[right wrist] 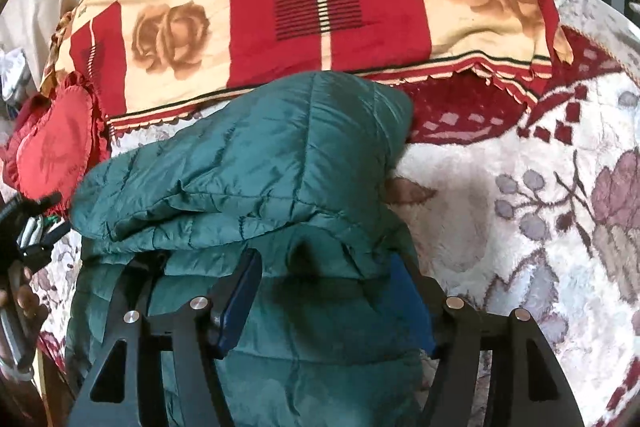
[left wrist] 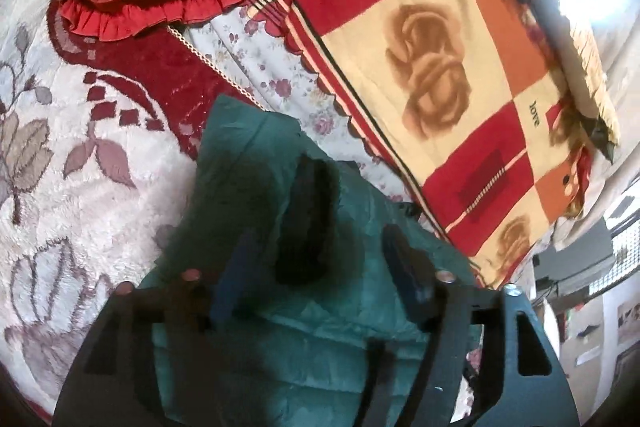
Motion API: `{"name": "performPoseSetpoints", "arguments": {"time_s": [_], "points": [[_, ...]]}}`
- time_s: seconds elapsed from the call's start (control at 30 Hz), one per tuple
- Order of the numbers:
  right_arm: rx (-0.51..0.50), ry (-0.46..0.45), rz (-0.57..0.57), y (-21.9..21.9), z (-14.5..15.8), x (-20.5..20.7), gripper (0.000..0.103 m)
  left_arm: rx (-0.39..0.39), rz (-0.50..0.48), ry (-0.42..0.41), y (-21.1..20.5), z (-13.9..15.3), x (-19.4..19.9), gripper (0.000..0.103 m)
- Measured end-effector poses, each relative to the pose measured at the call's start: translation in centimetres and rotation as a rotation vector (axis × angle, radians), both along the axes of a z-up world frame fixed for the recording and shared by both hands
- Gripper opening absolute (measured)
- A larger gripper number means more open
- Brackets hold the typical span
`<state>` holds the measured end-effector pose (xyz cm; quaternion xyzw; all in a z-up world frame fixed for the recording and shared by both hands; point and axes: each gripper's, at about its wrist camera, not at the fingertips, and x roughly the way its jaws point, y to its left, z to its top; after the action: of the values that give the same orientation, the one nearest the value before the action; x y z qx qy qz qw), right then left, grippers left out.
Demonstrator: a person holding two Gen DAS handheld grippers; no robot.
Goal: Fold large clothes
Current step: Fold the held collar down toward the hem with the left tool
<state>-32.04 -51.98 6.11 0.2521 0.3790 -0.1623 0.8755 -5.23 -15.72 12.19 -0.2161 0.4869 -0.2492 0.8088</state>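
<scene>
1. Nearest the lens, the right gripper is hovering with its blue-padded jaws spread wide over the teal quilted jacket, gripping nothing.
2. The left gripper is likewise standing wide apart, teal fabric lying between and under its fingers with no pinch showing; a dark blurred shape is sitting between them, too unclear to name.
3. The jacket is lying bunched on the floral plush blanket; in the right wrist view an upper layer is doubled over the lower one, its rounded end pointing toward 12 o'clock.
4. Doing the fold well probably means taking each grip at an outer edge or seam, low enough to catch both puffy layers, then carrying both sides together so the slippery shell is not sliding askew.
5. Outward, a checked rose-print cover is lying at 12 o'clock, and a red heart-shaped frilled cushion at 9 o'clock.
6. No container is showing in either view.
</scene>
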Motion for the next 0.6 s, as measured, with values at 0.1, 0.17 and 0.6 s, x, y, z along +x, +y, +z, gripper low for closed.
{"name": "performPoseSetpoints", "arguments": {"time_s": [0.1, 0.17, 0.6], "points": [[0.004, 0.016, -0.003, -0.2, -0.4, 0.3, 0.064, 0.025, -0.032, 0.013, -1.1, -0.4, 0.1, 0.070], [0.008, 0.024, -0.005, -0.4, -0.7, 0.5, 0.064, 0.045, -0.048, 0.022, -2.0, -0.9, 0.1, 0.070], [-0.084, 0.024, -0.046, -1.2, -0.2, 1.5, 0.059, 0.199, -0.171, -0.123, -6.0, 1.3, -1.9, 0.018]]}}
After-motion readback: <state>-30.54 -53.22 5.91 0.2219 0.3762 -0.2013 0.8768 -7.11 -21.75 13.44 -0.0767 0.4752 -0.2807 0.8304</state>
